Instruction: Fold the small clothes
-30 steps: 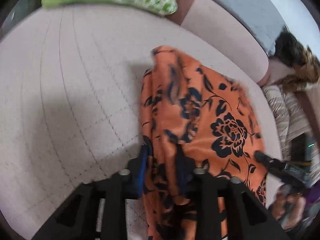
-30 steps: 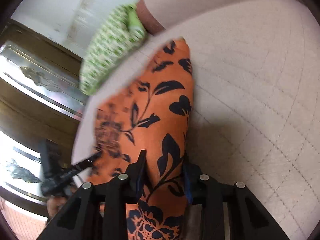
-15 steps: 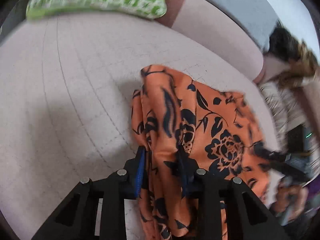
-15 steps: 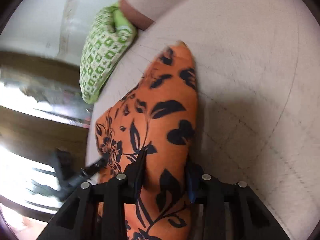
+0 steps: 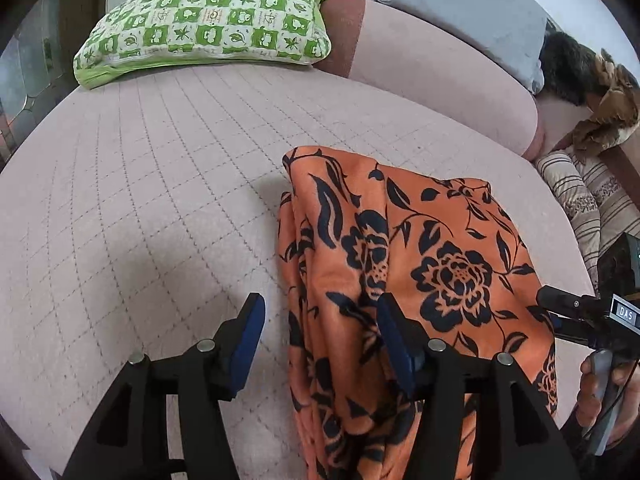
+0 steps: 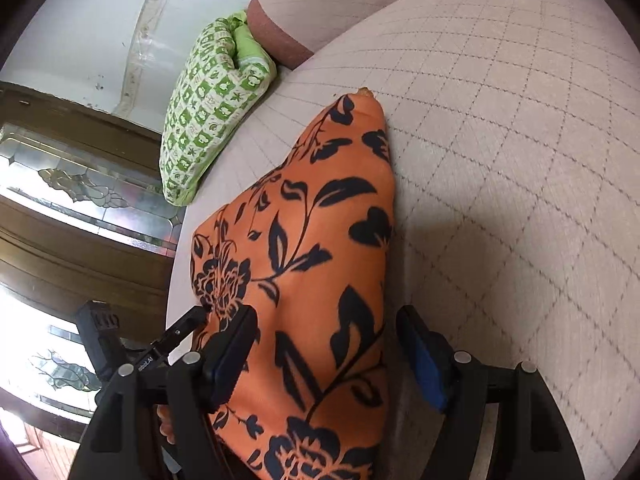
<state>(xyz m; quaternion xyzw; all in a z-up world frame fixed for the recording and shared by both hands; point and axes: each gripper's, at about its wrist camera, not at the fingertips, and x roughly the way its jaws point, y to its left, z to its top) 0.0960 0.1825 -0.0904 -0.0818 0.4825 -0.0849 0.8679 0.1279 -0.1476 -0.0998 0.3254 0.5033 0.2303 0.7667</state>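
Observation:
An orange garment with dark blue flowers point(image 5: 420, 248) lies folded in a long shape on the pink quilted bed point(image 5: 140, 200). My left gripper point(image 5: 320, 332) hovers over its near left edge. Its jaws are opening, with cloth under the gap and the blue pads point(image 5: 250, 328) off the fabric. In the right wrist view the same garment point(image 6: 304, 240) runs away from my right gripper point(image 6: 328, 354). Those jaws are opening too, with the cloth between them and the right pad point(image 6: 424, 364) clear of it. Each gripper shows at the edge of the other's view.
A green checked pillow point(image 5: 208, 20) lies at the head of the bed beside a pink bolster point(image 5: 440, 72) and a grey pillow point(image 5: 472, 8). Striped fabric point(image 5: 592, 200) and a furry item point(image 5: 600, 92) sit off the right edge. A wooden cabinet with glass point(image 6: 80, 184) stands past the bed edge.
Both grippers were shut on the garment's near edge; their jaws now stand apart and the cloth rests on the bed. The left gripper has drawn back and up.

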